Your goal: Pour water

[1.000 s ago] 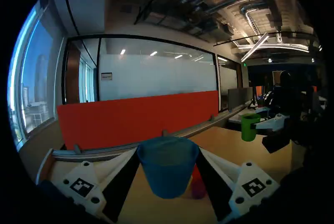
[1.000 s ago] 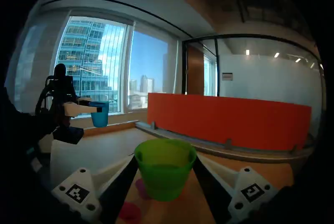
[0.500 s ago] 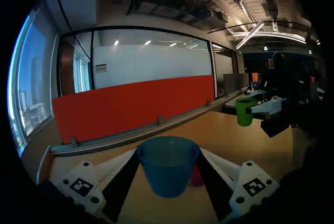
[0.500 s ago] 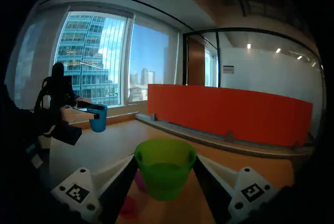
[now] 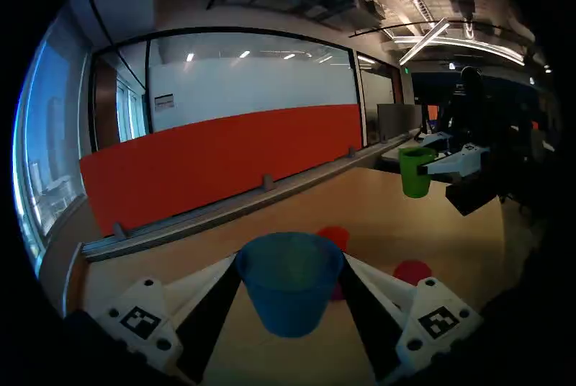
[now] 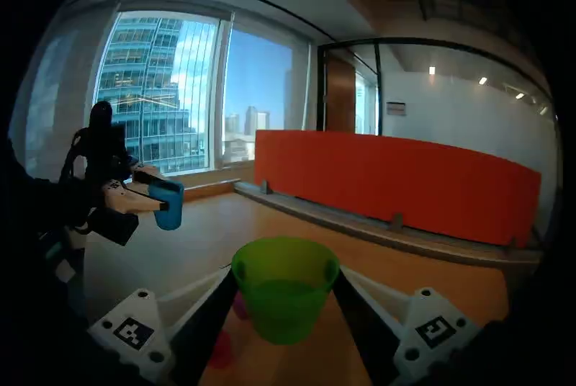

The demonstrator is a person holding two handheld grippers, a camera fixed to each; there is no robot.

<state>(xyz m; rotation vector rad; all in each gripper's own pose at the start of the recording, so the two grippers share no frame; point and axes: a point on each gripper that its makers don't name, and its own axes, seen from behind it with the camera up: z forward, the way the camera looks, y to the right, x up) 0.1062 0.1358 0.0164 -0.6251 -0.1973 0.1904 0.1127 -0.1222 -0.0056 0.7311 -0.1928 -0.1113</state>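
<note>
Between the near fingers in the left gripper view, we see the left gripper point(image 5: 290, 271) clamped on the blue cup point(image 5: 290, 296). It has 1 finger on each side, and the cup stands upright, lifted off the table point(image 5: 403, 220). Just past the cup, 2 red discs point(image 5: 412, 271) lie flat on the wood, 1 partly hidden behind the cup's rim and 1 to the right by the finger. Beyond them the tabletop runs bare to its far edge, where a grey rail point(image 5: 237, 206) and an orange partition point(image 5: 216, 163) close it off.

At far right in that view, the green cup point(image 5: 415, 171) hangs in the right gripper point(image 5: 432, 168) above the table's right part, well apart from the blue cup, with open wood between the 2.

From the right gripper view, both fingers press the green cup's sides and its rim sits level. Its lower half looks darker, though we cannot tell whether that is water. Below it we make out blurred pink shapes point(image 6: 219, 350) on the table. Farther left, the blue cup sits clear above bare wood, with a tall window point(image 6: 158, 91) behind it.
</note>
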